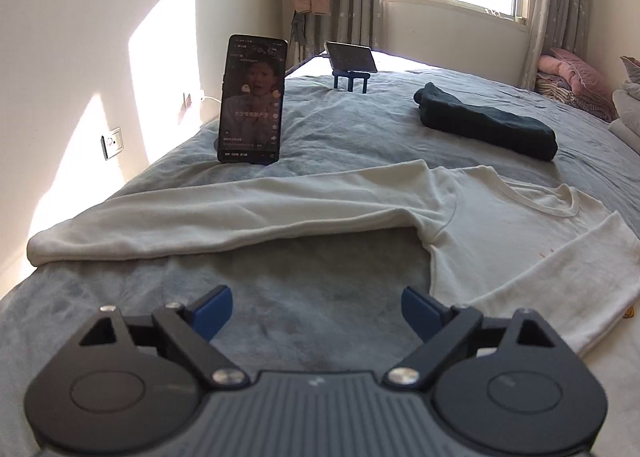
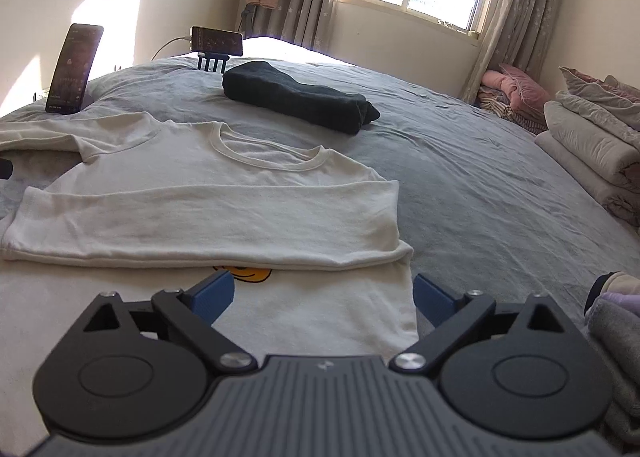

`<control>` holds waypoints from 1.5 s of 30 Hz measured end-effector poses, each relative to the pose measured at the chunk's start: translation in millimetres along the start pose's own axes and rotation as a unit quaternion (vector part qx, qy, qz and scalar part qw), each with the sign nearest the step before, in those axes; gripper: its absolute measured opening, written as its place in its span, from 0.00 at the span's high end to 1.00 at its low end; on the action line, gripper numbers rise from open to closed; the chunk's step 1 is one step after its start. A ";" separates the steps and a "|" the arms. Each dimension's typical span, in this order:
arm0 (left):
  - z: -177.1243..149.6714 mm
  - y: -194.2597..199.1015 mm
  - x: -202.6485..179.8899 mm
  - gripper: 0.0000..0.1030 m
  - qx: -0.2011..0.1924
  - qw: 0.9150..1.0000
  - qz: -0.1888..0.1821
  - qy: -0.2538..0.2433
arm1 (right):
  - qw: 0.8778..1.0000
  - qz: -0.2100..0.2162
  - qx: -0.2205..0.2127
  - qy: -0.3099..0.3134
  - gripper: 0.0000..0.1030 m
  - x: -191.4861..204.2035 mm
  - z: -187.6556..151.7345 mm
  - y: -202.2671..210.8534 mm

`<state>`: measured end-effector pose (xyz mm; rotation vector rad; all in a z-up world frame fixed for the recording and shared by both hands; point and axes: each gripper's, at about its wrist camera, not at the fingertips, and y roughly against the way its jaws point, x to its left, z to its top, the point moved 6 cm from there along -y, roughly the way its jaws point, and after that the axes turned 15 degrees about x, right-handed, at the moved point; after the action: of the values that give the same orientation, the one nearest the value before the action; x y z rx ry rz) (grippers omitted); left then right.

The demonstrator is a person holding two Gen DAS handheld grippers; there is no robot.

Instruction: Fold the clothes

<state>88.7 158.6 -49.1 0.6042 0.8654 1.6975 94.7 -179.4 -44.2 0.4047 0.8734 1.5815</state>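
On the bed: grey blanket (image 2: 460, 161) spread wide, everything sitting loose on top, no bins or baskets to report.
White shirt (image 2: 208, 193): one, long-sleeved, lying flat near the front edge of the bed; one sleeve folded across the chest, other sleeve (image 1: 224, 213) stretched out sideways toward the wall. Bit of yellow print (image 2: 244, 275) peeking out under the folded sleeve.
Dark folded garment (image 2: 296, 95): one, done already, parked farther back, well apart from the shirt.
Left gripper (image 1: 316, 311): blue fingers (image 1: 214, 307) spread wide, nothing between them, hovering over bare blanket just beside the shirt's side edge, not touching fabric as far as visible.
Right gripper (image 2: 322, 297): also wide apart and empty, low over the lower body of the shirt, right finger near the shirt's side edge; contact hard to call.
Phones: two. Upright phone (image 1: 252, 99) with a video playing, near the wall side; second phone (image 2: 217, 40) lying sideways on a small blue stand at the far end, cable plugged in.
Stack of bedding (image 2: 592, 145): folded pale quilts along the right side, pink pillow behind.
Extra clothes pile (image 2: 616, 321): grey and pale stuff at the right edge, count unclear.
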 end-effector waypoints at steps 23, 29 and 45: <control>26.9 -15.8 160.8 0.44 -0.075 0.931 0.051 0.355 | 0.998 0.043 -0.014 -0.044 0.03 23.2 24.3 -4.6; 24.5 -14.6 168.2 0.91 -0.102 0.914 0.030 0.391 | 0.997 0.048 -0.015 -0.053 0.02 24.3 25.8 -4.8; 52.2 33.3 70.2 0.93 -0.180 0.928 -0.120 0.302 | 0.993 0.077 -0.016 -0.092 0.02 17.9 29.2 -3.1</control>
<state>88.6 233.6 6.8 -0.2901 0.9656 1.7723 113.2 -153.5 -31.2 0.5978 0.6872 1.6675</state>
